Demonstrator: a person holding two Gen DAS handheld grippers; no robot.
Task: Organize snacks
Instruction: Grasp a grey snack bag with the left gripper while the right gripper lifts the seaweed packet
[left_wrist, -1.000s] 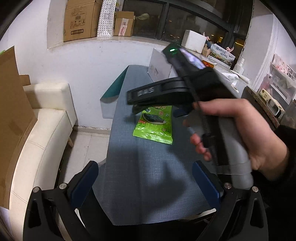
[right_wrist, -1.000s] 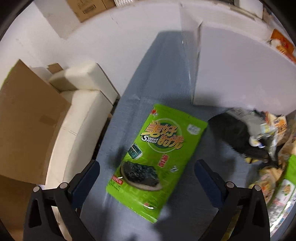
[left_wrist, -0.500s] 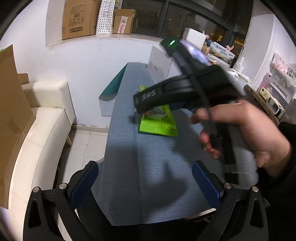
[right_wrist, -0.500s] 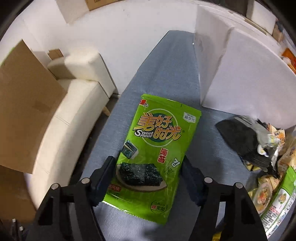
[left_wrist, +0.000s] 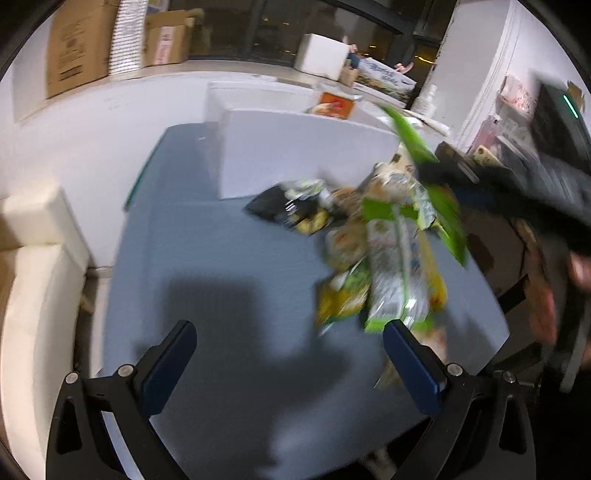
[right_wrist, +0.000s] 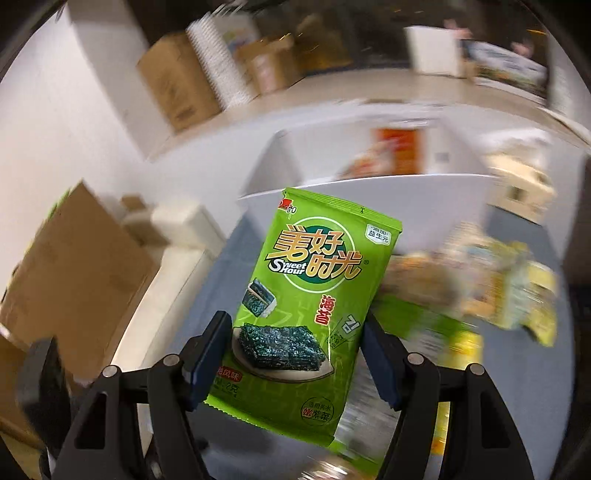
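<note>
A green seaweed snack packet (right_wrist: 314, 306), printed "Sweet Hour" above a plate of dark seaweed sheets, hangs at centre frame, clamped at its lower sides by the right gripper (right_wrist: 295, 354). The left gripper (left_wrist: 288, 365) stands open and empty over the grey desk (left_wrist: 221, 266), lower frame, with loose snack bags (left_wrist: 384, 258) heaped right of centre.

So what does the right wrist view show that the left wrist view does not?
Only the right wrist view: the printed front of the green seaweed packet, clamped between the right gripper fingers.

Only the left wrist view: the open left gripper, and the black snack bag.

Both: the white box, the snack pile, the blue-grey table.
</note>
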